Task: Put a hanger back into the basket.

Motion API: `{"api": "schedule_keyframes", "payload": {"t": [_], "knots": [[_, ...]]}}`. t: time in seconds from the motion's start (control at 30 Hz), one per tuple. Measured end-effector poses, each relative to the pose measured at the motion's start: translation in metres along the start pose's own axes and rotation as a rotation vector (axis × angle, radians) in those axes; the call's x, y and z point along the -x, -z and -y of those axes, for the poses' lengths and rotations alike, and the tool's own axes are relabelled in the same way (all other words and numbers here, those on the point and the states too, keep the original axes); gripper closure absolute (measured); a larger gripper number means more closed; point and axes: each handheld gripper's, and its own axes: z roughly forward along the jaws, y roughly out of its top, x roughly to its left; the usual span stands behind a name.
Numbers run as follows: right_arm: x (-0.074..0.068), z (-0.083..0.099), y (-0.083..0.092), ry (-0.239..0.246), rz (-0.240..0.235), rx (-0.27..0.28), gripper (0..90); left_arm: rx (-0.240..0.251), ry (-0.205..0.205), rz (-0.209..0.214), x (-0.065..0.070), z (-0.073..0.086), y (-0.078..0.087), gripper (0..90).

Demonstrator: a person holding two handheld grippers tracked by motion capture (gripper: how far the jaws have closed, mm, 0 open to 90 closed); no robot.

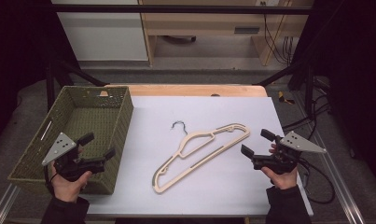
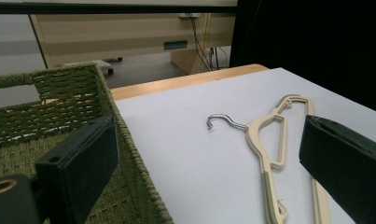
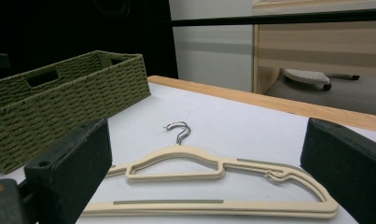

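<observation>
both grippers are standing with their jaws wide apart and nothing between them; we are holding the left gripper [image 1: 100, 145] over the near right corner of the green woven basket [image 1: 34, 154], and the right gripper [image 1: 254, 143] above the right edge of the white table [image 1: 213, 186]; our left hand [image 1: 69, 179] is wrapping its handle from below, knuckles partly hidden by the black body and the grey plate on top; our right hand [image 1: 281, 175] is doing the same, fingers mostly covered; both sleeves are being cut off by the bottom edge of the high view.

we are seeing the cream hanger [image 1: 202, 151] lying flat on the table between the two grippers, well apart from each, just beside the basket but not touching it; its metal hook [image 1: 178, 125] is pointing toward the far side and is thin and hard to make out from above; in the left gripper view the hanger [image 2: 269, 154] is being partly covered by the right-hand jaw, and its lower end is running off the bottom edge; in the right gripper view the hanger [image 3: 213, 186] looks like two stacked pieces, though we cannot tell for sure; its left end is hiding behind the left-hand jaw; the basket [image 3: 59, 102] there is being cut off at the left edge.
</observation>
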Motion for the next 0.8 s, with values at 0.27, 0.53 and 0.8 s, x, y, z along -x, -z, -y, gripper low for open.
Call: {"api": "schedule_keyframes", "payload": {"t": [0.27,0.53,0.8], "knots": [[-0.002,0.001,-0.004,0.003,-0.009,-0.018,3.3,-0.042,-0.057,0.047,0.029,-0.006,-0.013,6.2],[-0.006,0.000,-0.007,0.003,-0.018,-0.023,3.5,-0.114,-0.079,0.092,0.048,0.002,-0.037,7.3],[-0.008,0.001,-0.011,0.003,-0.031,-0.037,3.8,-0.192,-0.105,0.127,0.064,0.008,-0.068,8.5]]}}
